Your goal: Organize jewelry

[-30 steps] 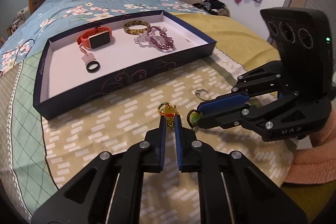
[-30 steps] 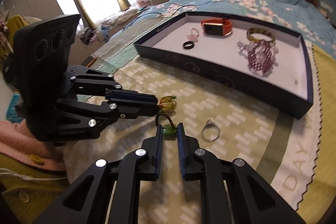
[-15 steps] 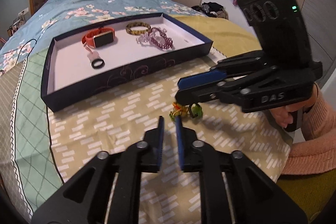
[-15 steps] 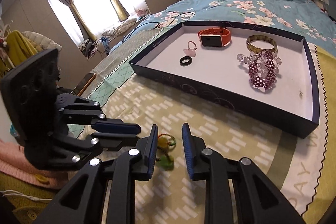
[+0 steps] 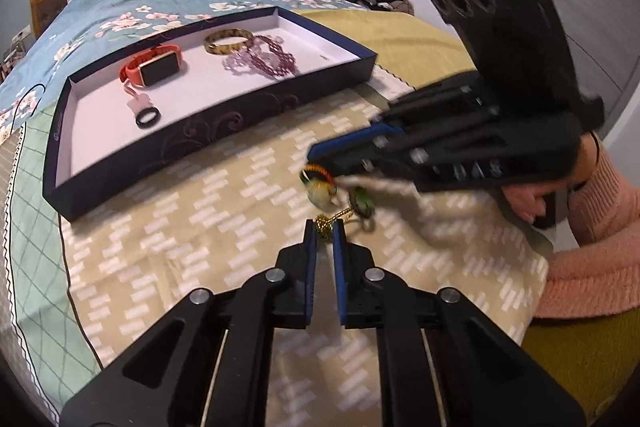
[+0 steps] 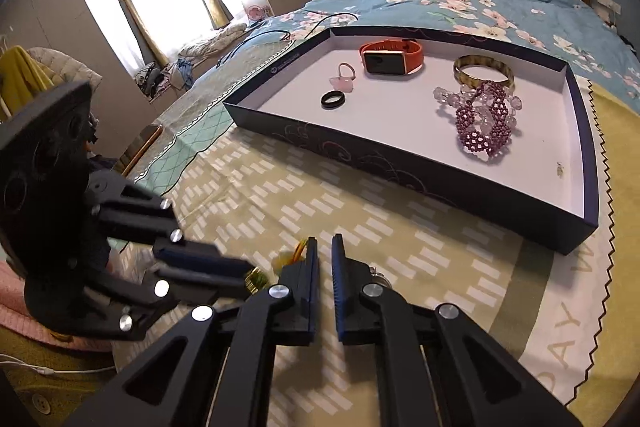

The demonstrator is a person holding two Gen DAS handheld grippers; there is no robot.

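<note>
Honestly, the main risk is a tug-of-war: both tools are on one charm bracelet (image 5: 321, 190), so pulling apart could snap the cord or let the thin end slip. Left tool (image 5: 324, 227) just closed, nearly shut on the gold tassel. Right tool (image 5: 313, 163) just closed too and seems to pinch the cord loop, though it's blurred. The bracelet sits on the bed cover (image 5: 200, 227), short of the tray (image 5: 224, 115).

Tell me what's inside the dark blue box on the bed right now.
In the dark blue box: an orange smartwatch, a pink ring, a black ring, a brown bangle and purple beads. The beads hide part of the bangle.
</note>
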